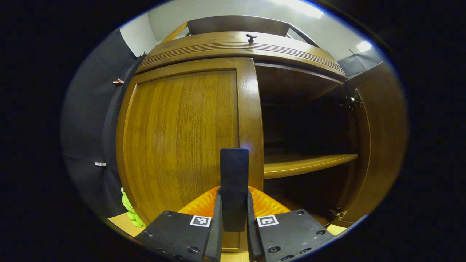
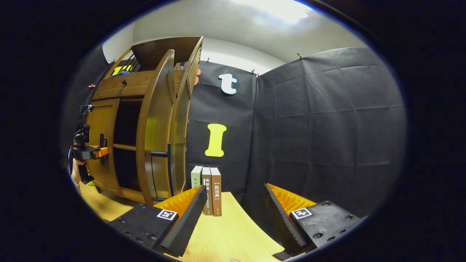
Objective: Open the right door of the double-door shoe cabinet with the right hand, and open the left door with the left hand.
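Currently the left gripper (image 1: 234, 222) clamps the left door's handle (image 1: 234, 182), door (image 1: 182, 142) still closed, set to pull; right door (image 2: 157, 131) swung open, so right gripper (image 2: 233, 214) hangs wide, empty over the worktop (image 2: 225, 233).

The left gripper view sits close to the cabinet's left door (image 1: 182, 142), facing it squarely. The right gripper view looks from farther off, probably from the right, across a table (image 2: 225, 233); both share the cabinet (image 2: 145, 127).
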